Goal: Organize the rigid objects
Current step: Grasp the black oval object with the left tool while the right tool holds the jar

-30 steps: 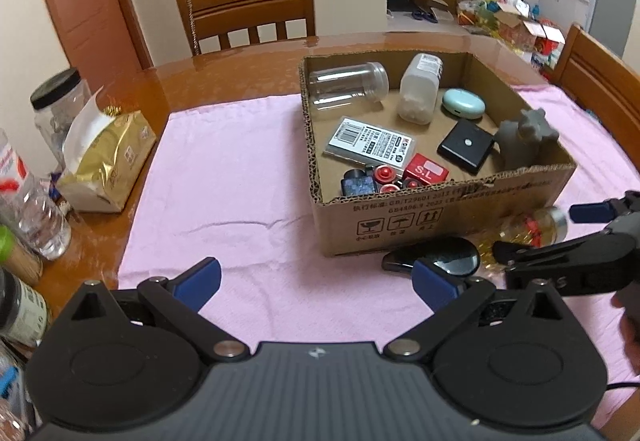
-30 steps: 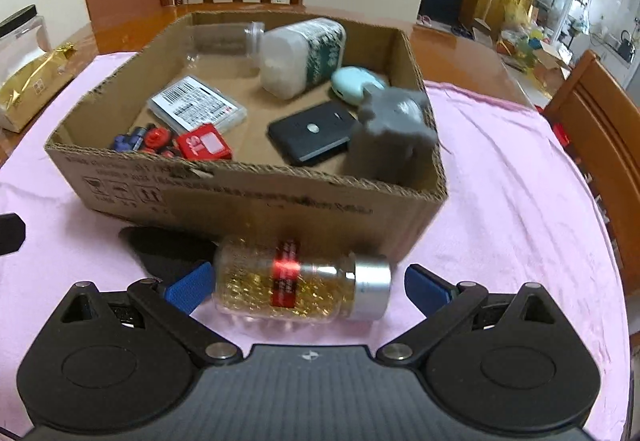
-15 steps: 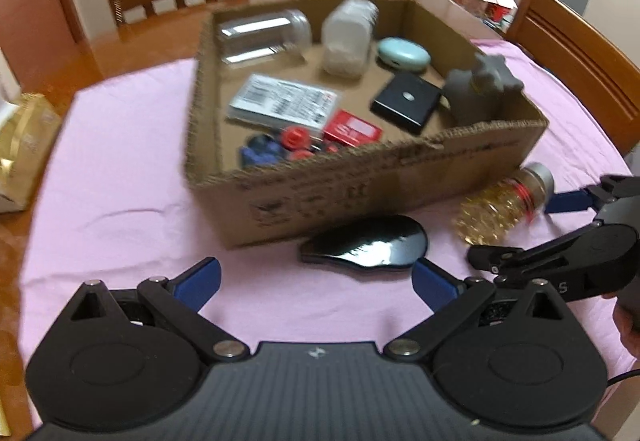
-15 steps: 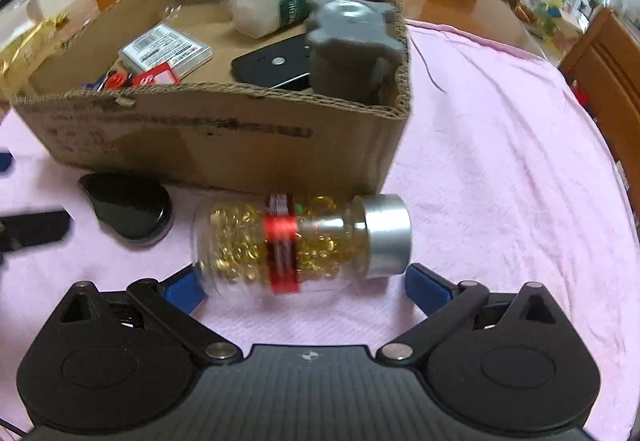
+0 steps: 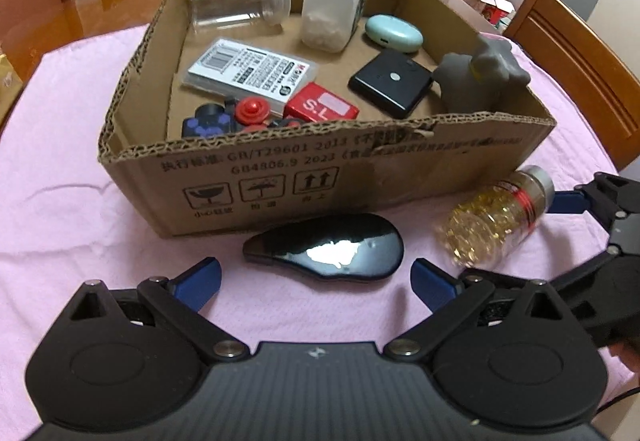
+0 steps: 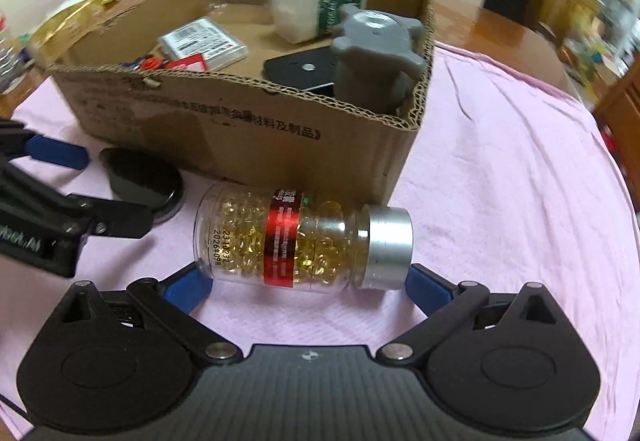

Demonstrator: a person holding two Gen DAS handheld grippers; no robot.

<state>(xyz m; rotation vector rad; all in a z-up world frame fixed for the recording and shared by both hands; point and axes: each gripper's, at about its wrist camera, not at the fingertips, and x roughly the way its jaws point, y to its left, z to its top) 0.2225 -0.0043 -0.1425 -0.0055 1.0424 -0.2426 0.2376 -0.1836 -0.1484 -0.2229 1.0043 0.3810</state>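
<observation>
— Between the spread fingers of the right gripper [image 6: 308, 283], what is seen?

— A clear bottle [image 6: 296, 241] of golden capsules is laid on its side there, crosswise, its silver cap [image 6: 390, 245] turned toward the right finger. The jaws are held wide; the blue pads are set close by both ends of the bottle, but whether it is touched cannot be told. It is not gripped.

— And ahead of the left gripper [image 5: 316, 277]?

— A glossy black teardrop-shaped object [image 5: 328, 249] is laid flat on the pink cloth [image 5: 72, 209], just beyond the tips and roughly centred between them. That gripper is also spread wide, and nothing is held in it.

— Where is the box?

— A cardboard box [image 5: 280, 181] is placed just behind both objects, its near wall close to them. Inside are seen an empty clear jar [image 5: 240, 3] and a white bottle [image 5: 334, 13] at the far wall, a pale green case [image 5: 394, 33], a flat black square device [image 5: 392, 83], a grey figurine [image 5: 482, 75] in the near right corner, a barcoded pack [image 5: 252, 71], a red box [image 5: 322, 107] and small red and blue pieces [image 5: 228, 117].

— How are the grippers placed toward each other?

— The right gripper is seen just right of the left one, near it.
</observation>
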